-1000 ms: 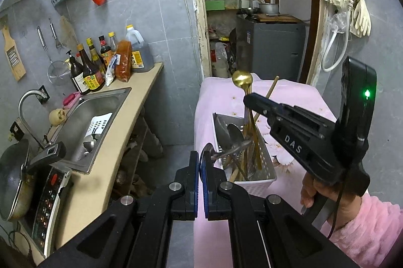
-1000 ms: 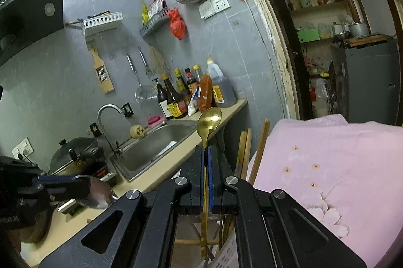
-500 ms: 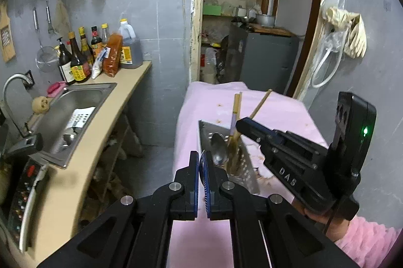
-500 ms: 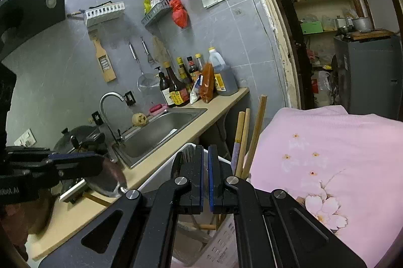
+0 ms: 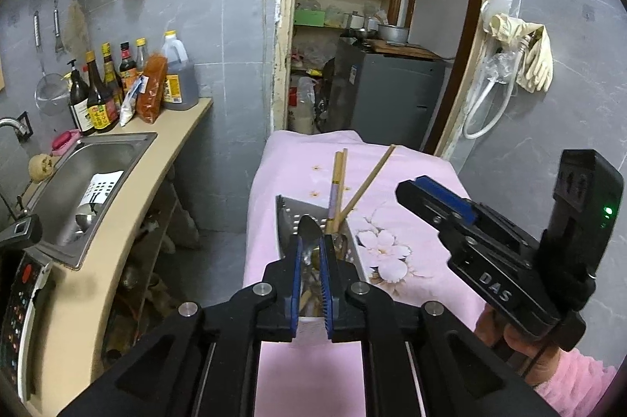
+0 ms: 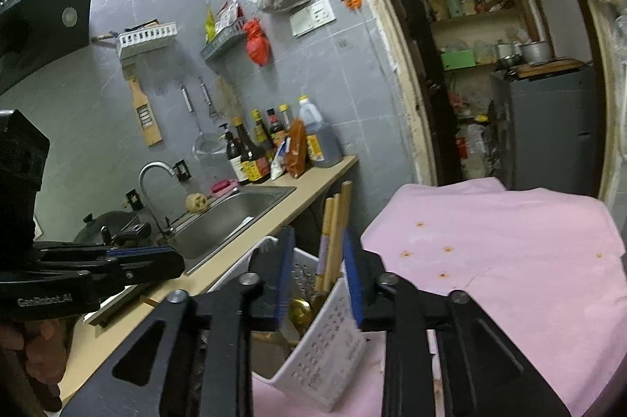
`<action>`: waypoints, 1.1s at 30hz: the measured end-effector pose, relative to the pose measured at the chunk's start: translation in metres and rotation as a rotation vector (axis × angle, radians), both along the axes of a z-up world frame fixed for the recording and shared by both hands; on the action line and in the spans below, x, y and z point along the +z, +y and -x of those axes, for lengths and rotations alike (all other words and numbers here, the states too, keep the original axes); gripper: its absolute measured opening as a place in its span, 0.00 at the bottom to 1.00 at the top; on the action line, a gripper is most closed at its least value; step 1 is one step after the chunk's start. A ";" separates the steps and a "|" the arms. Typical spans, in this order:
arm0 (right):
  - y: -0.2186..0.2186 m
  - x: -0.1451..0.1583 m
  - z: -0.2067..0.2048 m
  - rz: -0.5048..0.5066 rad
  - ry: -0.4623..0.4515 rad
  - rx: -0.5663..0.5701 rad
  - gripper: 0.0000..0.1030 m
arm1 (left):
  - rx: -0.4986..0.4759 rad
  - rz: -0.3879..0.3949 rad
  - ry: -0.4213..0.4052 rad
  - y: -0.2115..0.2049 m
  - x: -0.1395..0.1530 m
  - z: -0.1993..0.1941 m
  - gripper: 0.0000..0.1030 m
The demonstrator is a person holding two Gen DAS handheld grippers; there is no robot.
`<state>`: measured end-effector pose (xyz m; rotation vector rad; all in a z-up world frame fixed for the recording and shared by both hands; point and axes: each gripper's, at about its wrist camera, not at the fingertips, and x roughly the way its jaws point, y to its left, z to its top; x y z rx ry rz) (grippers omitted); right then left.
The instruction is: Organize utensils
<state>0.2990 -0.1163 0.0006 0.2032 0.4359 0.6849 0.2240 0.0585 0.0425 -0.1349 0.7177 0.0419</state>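
A white perforated utensil basket stands on the pink-covered table near its left edge; it also shows in the left wrist view. It holds wooden chopsticks, a gold spoon and a steel spoon. My left gripper is open just above the basket, with the steel spoon seen between its fingers, not gripped. My right gripper is open and empty above the basket; in the left wrist view it hovers to the basket's right.
A counter with a steel sink, sauce bottles and a cooktop panel runs along the left. A narrow floor gap separates it from the table. A doorway with shelves lies behind.
My right gripper let go of the gold spoon into the basket and opened. My left gripper opened; the steel spoon it carried now stands in the basket.
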 end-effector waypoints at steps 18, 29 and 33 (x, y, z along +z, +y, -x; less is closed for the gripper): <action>-0.071 0.043 0.077 0.111 -0.044 -0.369 0.66 | -0.061 0.045 -0.221 -0.005 -0.005 0.039 0.85; -0.106 0.035 0.127 0.166 -0.028 -0.473 0.92 | -0.009 0.030 -0.294 -0.018 -0.021 0.076 1.00; -0.112 0.033 0.149 0.190 -0.027 -0.463 0.99 | -0.007 0.012 -0.302 -0.029 -0.030 0.097 1.00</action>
